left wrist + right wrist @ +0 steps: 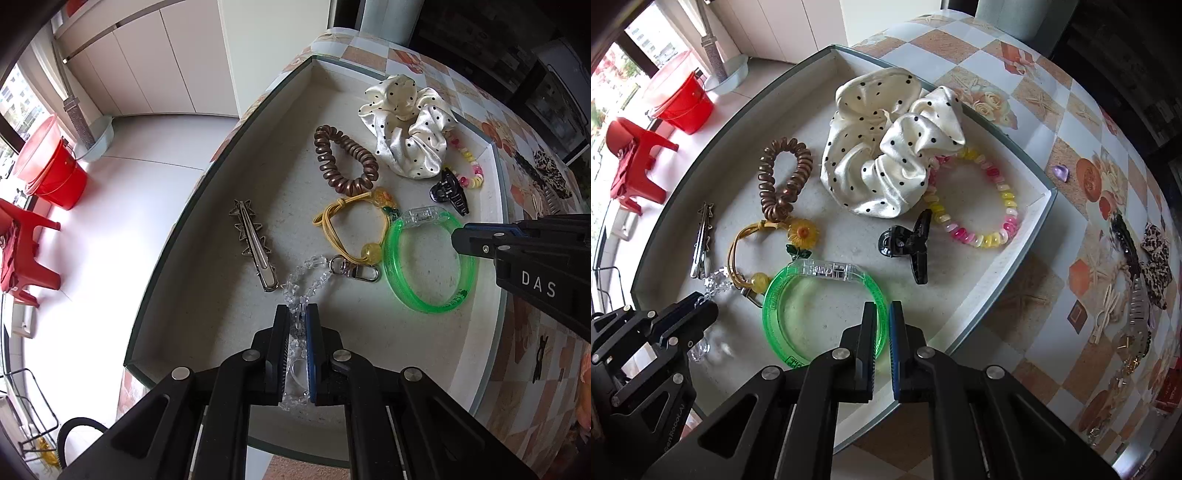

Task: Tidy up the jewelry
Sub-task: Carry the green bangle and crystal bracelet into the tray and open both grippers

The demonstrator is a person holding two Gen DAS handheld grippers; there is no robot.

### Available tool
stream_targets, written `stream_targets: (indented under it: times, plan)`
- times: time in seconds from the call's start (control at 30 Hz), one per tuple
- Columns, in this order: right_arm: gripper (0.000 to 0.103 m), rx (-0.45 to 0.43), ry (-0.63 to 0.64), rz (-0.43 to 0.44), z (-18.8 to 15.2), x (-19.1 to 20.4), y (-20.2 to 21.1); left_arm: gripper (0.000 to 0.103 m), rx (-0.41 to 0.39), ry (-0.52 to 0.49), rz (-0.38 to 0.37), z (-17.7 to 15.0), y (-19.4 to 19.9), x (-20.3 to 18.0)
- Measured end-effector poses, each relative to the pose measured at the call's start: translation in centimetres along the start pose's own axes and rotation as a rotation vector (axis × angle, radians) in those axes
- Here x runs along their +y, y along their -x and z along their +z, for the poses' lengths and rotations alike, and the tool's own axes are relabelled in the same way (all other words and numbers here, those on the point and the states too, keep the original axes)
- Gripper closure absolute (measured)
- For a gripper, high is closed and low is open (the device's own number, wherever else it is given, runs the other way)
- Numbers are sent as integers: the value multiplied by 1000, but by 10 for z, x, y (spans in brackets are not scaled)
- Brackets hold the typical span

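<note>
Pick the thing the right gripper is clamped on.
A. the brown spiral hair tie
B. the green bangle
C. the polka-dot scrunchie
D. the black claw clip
B: the right gripper has its jaws shut on the rim of the green bangle, which lies in the tray; the other three lie apart from it.

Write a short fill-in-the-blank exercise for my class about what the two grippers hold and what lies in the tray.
1. The left gripper is shut on a clear ____ chain.
2. The right gripper pinches the rim of the ____ bangle.
3. The white scrunchie has black ____.
4. The black claw clip lies inside the ____.

Missing words: bead; green; dots; tray
</note>
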State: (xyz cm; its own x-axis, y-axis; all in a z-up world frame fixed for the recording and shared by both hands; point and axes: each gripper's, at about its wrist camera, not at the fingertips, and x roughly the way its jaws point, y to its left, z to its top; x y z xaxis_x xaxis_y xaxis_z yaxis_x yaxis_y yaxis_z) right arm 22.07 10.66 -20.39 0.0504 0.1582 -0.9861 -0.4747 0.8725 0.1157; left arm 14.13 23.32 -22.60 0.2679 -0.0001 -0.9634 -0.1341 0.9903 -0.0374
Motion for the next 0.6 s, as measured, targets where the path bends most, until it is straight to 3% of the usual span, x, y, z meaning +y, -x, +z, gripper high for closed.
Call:
stream_targets:
  times: [0.43, 0.5, 0.57, 0.6]
  plan:
    - [95, 7, -33, 47, -14, -19, 1, 92, -8, -3, 22, -1, 0, -8]
    - [90, 10, -36, 60, -15, -21, 1, 92, -9, 0, 23, -1, 0, -8]
    - [72, 6, -37, 62, -14, -23, 0, 92, -10, 2, 29, -2, 1, -8]
    - [71, -2, -35, 70, -15, -24, 2, 92, -11, 3, 33, -2, 1, -8]
